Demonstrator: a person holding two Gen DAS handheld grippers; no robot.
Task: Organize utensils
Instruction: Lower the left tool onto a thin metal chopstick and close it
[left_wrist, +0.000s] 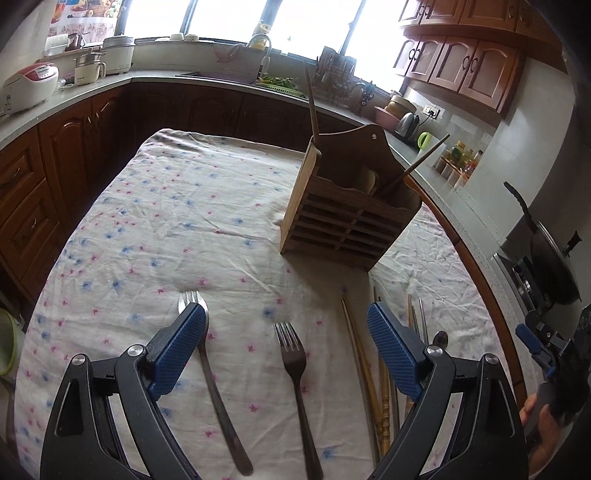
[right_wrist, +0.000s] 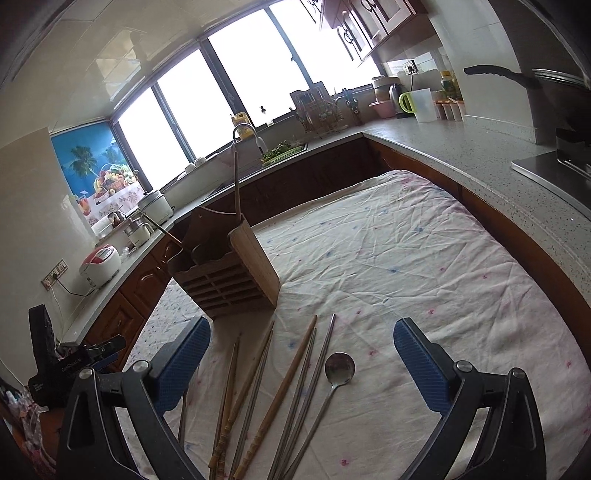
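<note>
Both grippers hover spread wide and empty above a floral cloth (left_wrist: 177, 206). Left gripper (left_wrist: 286, 325) straddles two forks (left_wrist: 295, 373). Right gripper (right_wrist: 301, 338) straddles chopsticks (right_wrist: 280, 391) and a spoon (right_wrist: 338, 369). A wooden holder (right_wrist: 225, 273) with two sticks stands just beyond.

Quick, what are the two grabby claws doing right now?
Left gripper: open, holding nothing, over the forks.
Right gripper: open, holding nothing, over the chopsticks and spoon.
</note>
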